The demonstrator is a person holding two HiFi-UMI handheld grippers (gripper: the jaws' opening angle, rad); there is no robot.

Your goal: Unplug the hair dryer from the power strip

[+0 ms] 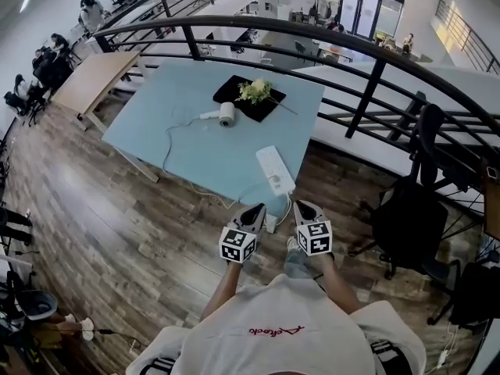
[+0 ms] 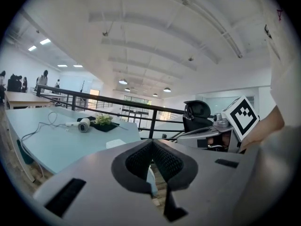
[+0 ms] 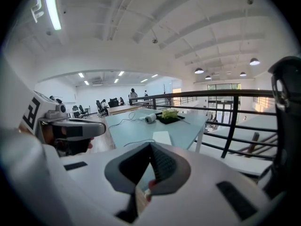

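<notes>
Standing off the pale blue worktop (image 1: 148, 131), we held both grippers low before us, short of its near corner. Left gripper (image 1: 255, 209): fingers pressed together, nothing between them. Right gripper (image 1: 301, 206): fingers likewise closed and empty. Hair dryer (image 1: 224, 115) lay far across the worktop, just beside a black tray (image 1: 230, 92) with a green plant: white body, short round barrel end facing us. Its thin white cord (image 1: 167, 143) looped back toward the long white power strip (image 1: 273, 166) at the near corner.

Hair dryer (image 1: 225, 114) lies on the table (image 1: 156, 123), behind the power strip (image 1: 275, 169).
</notes>
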